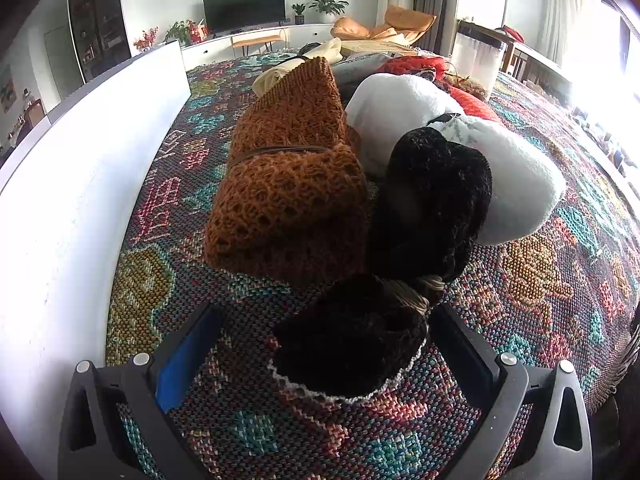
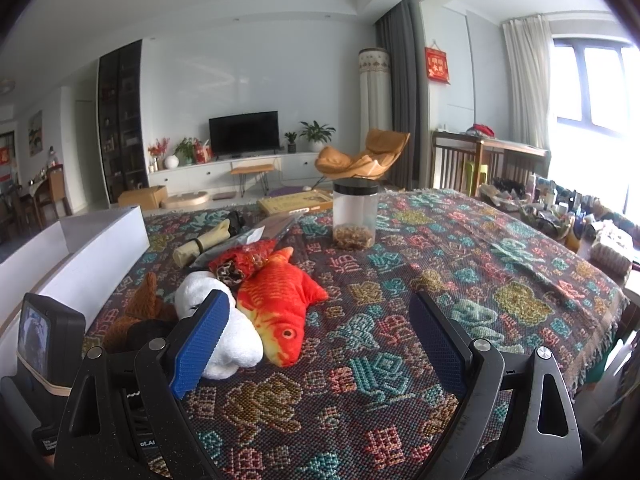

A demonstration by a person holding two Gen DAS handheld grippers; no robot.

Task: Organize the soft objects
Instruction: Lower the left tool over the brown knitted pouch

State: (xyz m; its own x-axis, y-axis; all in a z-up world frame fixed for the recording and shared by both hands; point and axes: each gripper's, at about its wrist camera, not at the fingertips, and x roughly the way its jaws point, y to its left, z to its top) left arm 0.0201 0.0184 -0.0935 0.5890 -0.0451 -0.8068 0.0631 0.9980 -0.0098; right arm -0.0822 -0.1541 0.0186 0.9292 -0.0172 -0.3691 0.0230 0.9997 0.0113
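Our left tool (image 1: 326, 344) hangs low over the table (image 1: 540, 296), fingers spread wide around the near end of a black knit bundle (image 1: 400, 260) without pinching it. The brown knit roll (image 1: 288, 184) and white plush (image 1: 508, 176) lie touching it. Our right tool (image 2: 320, 344) gapes empty, with the red fish toy (image 2: 280, 312) just left of it.

red fish (image 1: 476, 106) mostly hidden behind white plush (image 1: 516, 176) | cabinet contents (image 2: 120, 120) too small

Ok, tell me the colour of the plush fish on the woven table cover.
Red-orange with yellow belly; the plush fish shows best in the right wrist view.
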